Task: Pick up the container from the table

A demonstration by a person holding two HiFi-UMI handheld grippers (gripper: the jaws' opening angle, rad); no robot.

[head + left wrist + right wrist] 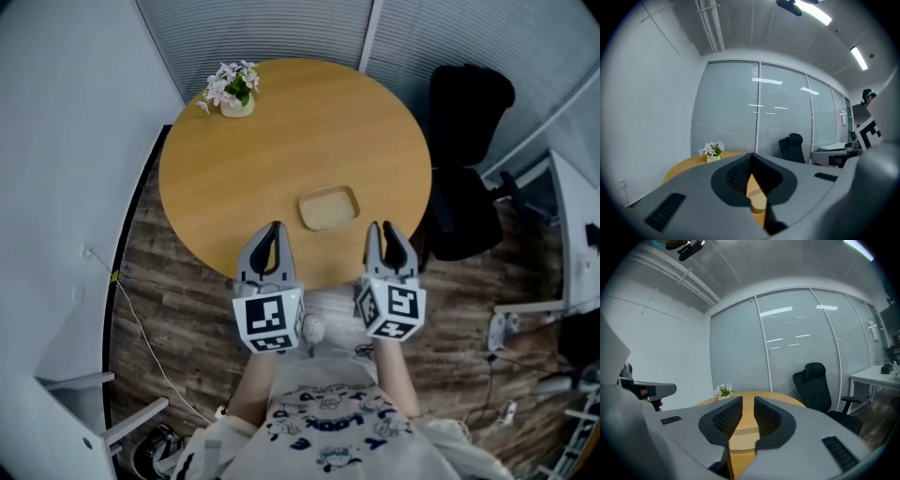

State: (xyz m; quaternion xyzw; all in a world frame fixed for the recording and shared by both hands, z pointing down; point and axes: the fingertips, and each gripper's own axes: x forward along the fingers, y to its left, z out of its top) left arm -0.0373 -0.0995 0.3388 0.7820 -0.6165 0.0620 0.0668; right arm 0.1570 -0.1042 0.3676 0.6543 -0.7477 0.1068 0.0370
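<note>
Glass walls [281, 28] with closed blinds are seen behind a round wooden table [281, 159], which stands on a dark plank floor [178, 309]. A small pot of pink and white flowers [234, 91] is set near the table's far left edge. A black office chair [464, 159] is parked just beside the table on the right.

The container [329, 207], a shallow tan tray with rounded corners, lies flat on the table near its front edge, well apart from the flowers. It is not touched by either tool.

Both grippers are held over the table's front edge, pointing toward the far side, with the container ahead of them and between their lines. The left gripper [275, 228] is seen with its tips pressed together and only a thin wedge of tabletop showing lower down between the jaws. The right gripper [382, 230] is held with its jaws slightly spread, a narrow strip of tabletop being visible along the whole gap, and nothing is pinched in it.
</note>
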